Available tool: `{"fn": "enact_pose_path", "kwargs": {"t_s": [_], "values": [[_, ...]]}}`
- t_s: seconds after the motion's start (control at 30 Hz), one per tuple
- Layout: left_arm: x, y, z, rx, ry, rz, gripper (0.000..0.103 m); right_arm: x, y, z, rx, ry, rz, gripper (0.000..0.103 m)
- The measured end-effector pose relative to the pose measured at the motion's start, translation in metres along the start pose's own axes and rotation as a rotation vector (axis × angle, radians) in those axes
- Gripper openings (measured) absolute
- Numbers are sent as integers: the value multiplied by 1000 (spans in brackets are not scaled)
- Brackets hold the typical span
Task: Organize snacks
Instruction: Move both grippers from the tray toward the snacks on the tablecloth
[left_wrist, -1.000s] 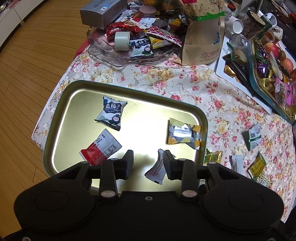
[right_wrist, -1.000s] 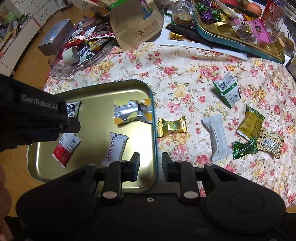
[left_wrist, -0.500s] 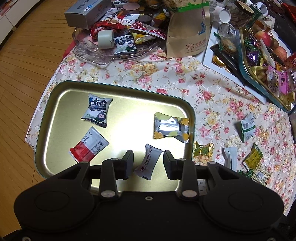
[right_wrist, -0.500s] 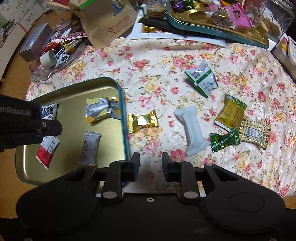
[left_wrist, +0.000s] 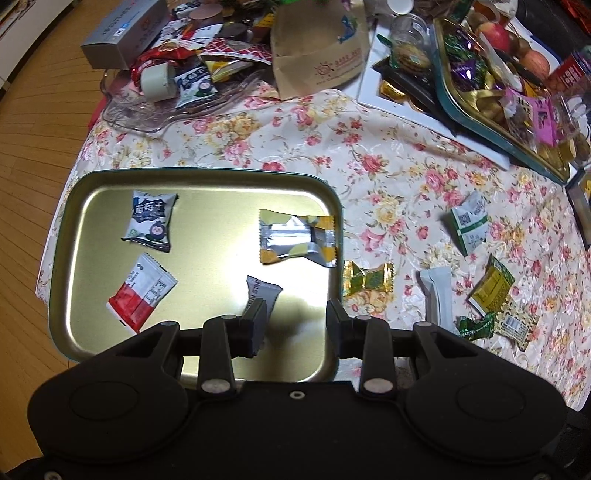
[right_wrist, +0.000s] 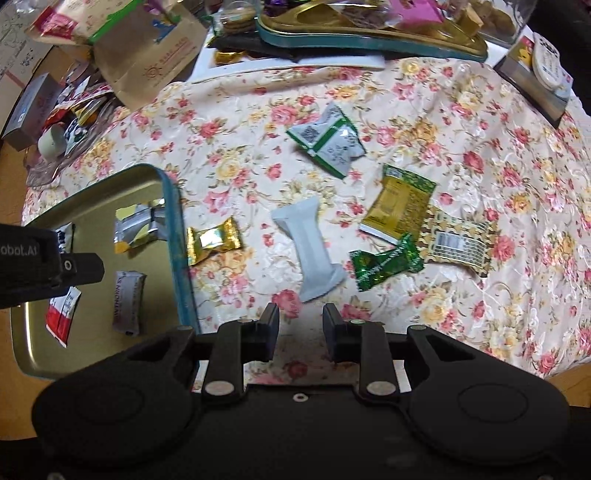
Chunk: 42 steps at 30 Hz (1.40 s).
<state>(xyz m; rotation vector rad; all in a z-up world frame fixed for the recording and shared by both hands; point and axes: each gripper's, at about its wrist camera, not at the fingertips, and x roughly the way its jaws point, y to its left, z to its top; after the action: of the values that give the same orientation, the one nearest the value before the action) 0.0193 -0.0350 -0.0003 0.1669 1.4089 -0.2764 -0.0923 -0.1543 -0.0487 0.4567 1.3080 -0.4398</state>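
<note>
A gold tray (left_wrist: 92, 192) with a teal rim holds several snack packets: a blueberry packet (left_wrist: 150, 221), a red-and-white packet (left_wrist: 142, 291), a silver-and-yellow packet (left_wrist: 297, 238) and a white hawthorn strip (left_wrist: 260, 293). My left gripper (left_wrist: 296, 325) is open and empty above the tray's near right corner. My right gripper (right_wrist: 300, 328) is open and empty above the floral cloth, just near of a white bar (right_wrist: 312, 247). Around it lie a gold candy (right_wrist: 213, 240), a green candy (right_wrist: 386, 262), a green-white packet (right_wrist: 328, 142), a yellow-green packet (right_wrist: 399, 203) and a patterned packet (right_wrist: 456, 242).
A glass dish (left_wrist: 147, 114) of mixed snacks, a grey box (left_wrist: 123, 33) and a brown paper bag (left_wrist: 317, 51) crowd the far side. A second tray of sweets (left_wrist: 491, 107) stands at the far right. The table edge and wooden floor (left_wrist: 33, 110) lie to the left.
Both grippers have moved to the right, both still open and empty. The right gripper has left the tray's edge and now hangs over the cloth by the white bar.
</note>
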Motion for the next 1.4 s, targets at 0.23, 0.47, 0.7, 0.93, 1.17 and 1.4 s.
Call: {"fn": "enact_pose_path", "kwargs": {"t_s": [0.23,0.47,0.7,0.93,1.17,1.4], "values": [[5,-24,-4,51,27,-18,44,4,-25,0,50,7,-15,28],[7,-49,-8,103,36,-21,44,6,-44,2,93,17,-25,28],[11,-71,-13,144,56,-33,44,8,-61,3,134,23,-27,28],[12,-88,-13,159,79,-68,44,8,-78,6,173,23,-39,28],[7,-108,-2,179,38,-79,44,-3,-111,13,269,-4,-50,28],[-4,-125,21,185,25,-95,44,-17,-146,20,364,-5,-15,28]]}}
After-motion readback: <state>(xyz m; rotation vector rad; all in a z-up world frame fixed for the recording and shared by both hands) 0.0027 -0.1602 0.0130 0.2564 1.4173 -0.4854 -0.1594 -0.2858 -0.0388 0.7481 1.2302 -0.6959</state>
